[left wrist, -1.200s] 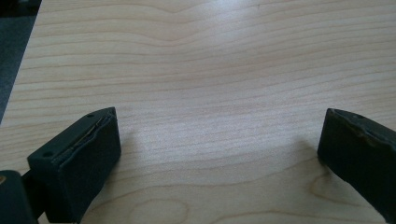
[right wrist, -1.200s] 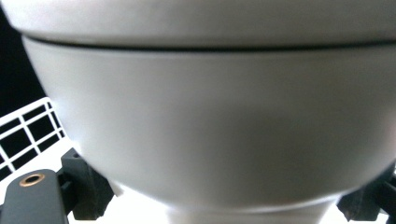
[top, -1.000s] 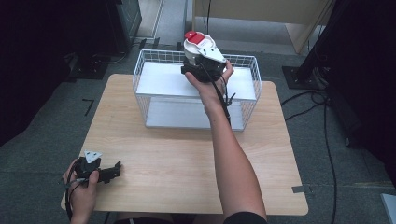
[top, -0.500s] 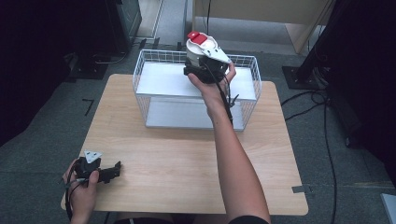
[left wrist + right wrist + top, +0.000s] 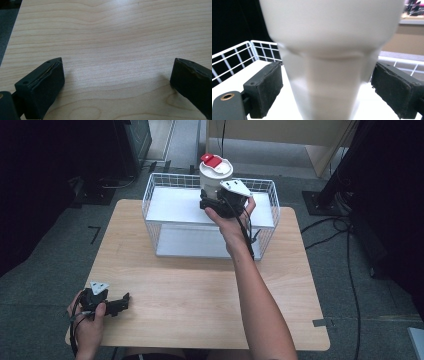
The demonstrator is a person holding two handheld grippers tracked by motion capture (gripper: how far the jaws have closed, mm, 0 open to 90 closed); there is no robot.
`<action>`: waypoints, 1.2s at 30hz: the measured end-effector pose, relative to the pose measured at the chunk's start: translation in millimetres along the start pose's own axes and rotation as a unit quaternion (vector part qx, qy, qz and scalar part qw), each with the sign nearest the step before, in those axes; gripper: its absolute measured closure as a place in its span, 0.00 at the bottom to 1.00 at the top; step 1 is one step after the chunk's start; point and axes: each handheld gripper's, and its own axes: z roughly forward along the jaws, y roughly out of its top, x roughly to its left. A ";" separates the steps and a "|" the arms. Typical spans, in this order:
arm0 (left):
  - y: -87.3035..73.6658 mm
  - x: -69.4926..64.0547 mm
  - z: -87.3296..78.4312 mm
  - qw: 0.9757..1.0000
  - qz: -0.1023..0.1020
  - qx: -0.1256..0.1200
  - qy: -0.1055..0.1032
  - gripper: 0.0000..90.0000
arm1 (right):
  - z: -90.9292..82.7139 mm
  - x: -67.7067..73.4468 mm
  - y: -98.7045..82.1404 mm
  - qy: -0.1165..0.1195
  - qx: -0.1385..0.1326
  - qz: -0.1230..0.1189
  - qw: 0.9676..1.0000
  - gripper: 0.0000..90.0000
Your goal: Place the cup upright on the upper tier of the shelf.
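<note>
Upper centre of the high view: a white cup (image 5: 215, 176) with a red lid tab held over the wire basket (image 5: 160, 202).

Right gripper (image 5: 216, 200) brackets the cup's narrow base, but whether its pads press it I cannot tell; likely it is being set down or lifted out. Lower left, the left gripper (image 5: 120, 303) rests spread and empty on the table (image 5: 200, 290).

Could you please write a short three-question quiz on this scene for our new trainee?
1. True or false: the left gripper holds a cup.
2. The white cup has a lid tab of which colour: A red, B blue, C green?
3. What does the right gripper hold the cup over?

Key: 1 false, it is open over the bare table. 2 A. 3 The white wire basket.
</note>
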 end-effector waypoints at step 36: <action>-0.1 -0.1 -0.1 1.000 0.000 0.000 0.000 0.00 | -107.2 -29.5 -69.0 0.008 0.002 -0.016 1.000 0.10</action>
